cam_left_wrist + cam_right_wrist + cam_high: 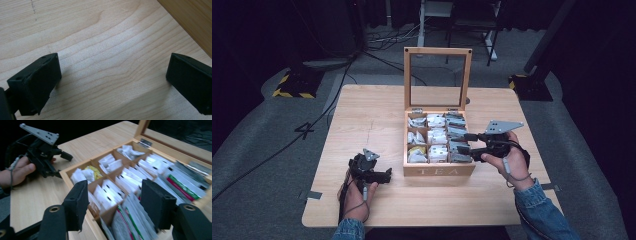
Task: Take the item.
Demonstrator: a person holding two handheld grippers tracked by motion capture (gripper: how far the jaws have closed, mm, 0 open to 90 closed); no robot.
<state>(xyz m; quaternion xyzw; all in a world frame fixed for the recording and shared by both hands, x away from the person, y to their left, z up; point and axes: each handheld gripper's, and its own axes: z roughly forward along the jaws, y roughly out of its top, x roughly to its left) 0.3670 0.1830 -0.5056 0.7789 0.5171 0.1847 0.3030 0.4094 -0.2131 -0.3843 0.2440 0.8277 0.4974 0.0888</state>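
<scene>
Tea box (pixel 439 170), wooden, lid up, mid-desk (pixel 362 115). Contents: tea sachets (pixel 110 192), likely light, thin, crushable; best pinched by an upper edge. Right gripper (pixel 113 202) spread above them, empty. Left gripper (pixel 112 80) spread, resting beside the box.

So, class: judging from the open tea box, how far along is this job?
Done: the tea box lid stands open. In hand: the right hand-held gripper hovers open over the sachets, gripping nothing. The left hand-held gripper rests open beside the box. Left: picking any sachet.

Light wooden table (pixel 362 115); open tea box (pixel 439 170) stands on it, right of centre.
</scene>
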